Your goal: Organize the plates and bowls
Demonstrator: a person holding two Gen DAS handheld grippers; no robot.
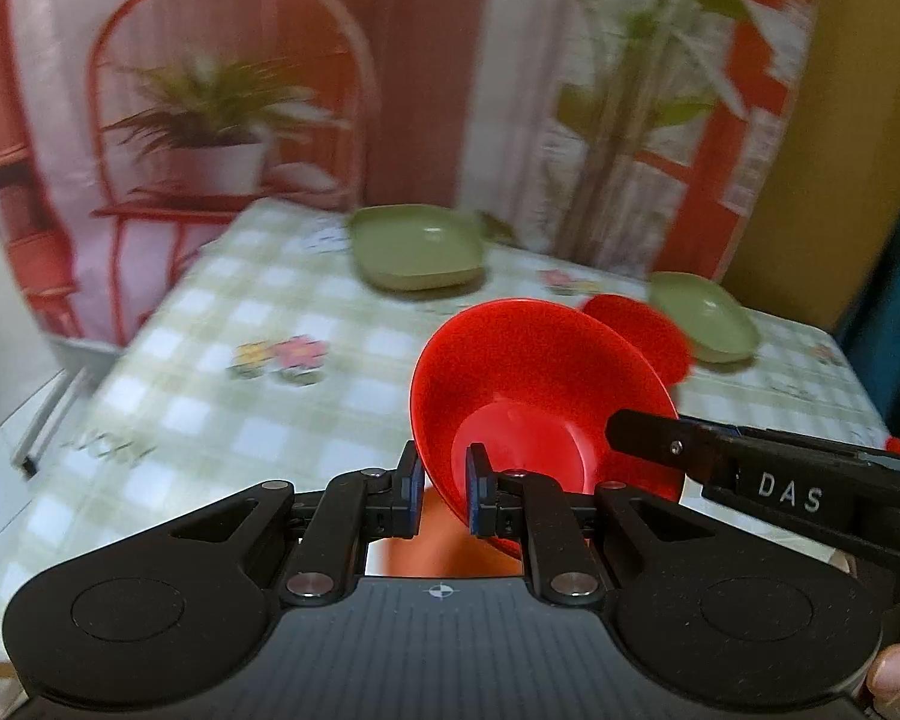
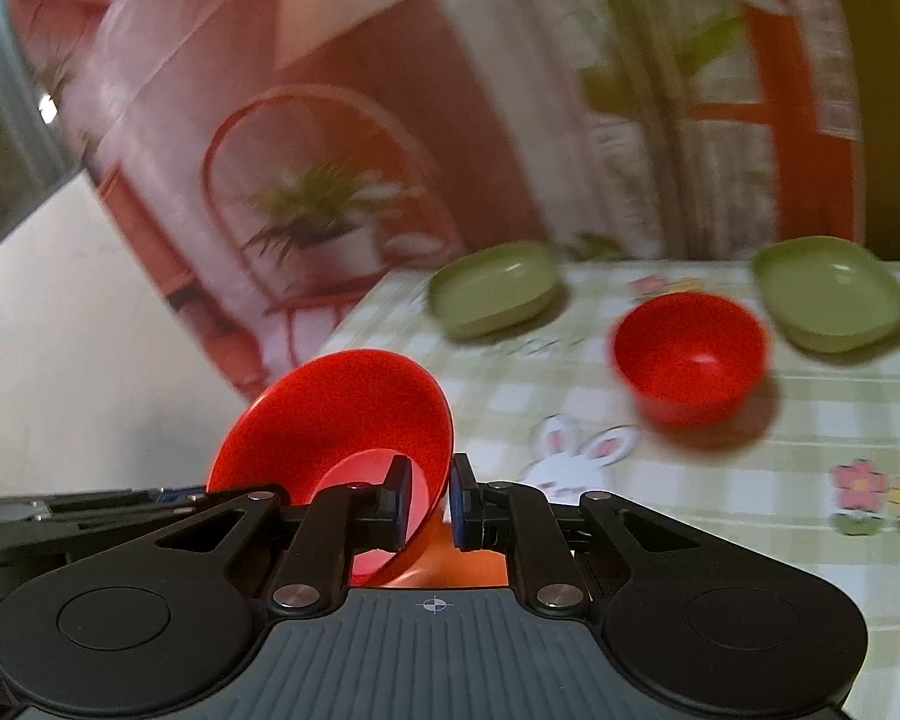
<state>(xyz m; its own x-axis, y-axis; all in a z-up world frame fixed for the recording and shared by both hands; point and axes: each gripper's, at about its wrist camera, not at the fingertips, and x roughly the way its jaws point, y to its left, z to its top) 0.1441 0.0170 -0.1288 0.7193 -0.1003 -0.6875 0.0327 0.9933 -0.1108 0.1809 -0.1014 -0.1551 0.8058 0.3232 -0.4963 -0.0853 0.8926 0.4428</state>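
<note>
My left gripper (image 1: 444, 495) is shut on the left rim of a red bowl (image 1: 534, 396), held tilted above the table's near edge. My right gripper (image 2: 427, 501) is shut on the opposite rim of the same red bowl (image 2: 342, 414); its finger (image 1: 678, 444) reaches in from the right in the left wrist view. A second red bowl (image 2: 690, 354) sits upright on the table, also partly visible behind the held bowl (image 1: 642, 330). Two green plates lie beyond: one at the far left (image 1: 417, 246) (image 2: 492, 288), one at the far right (image 1: 708, 315) (image 2: 831, 294).
The table wears a green checked cloth (image 1: 210, 396) with flower and rabbit prints (image 2: 576, 456). A printed backdrop with plants and red shelving (image 1: 222, 120) hangs behind the table. The table's left edge drops to a pale floor (image 2: 90, 360).
</note>
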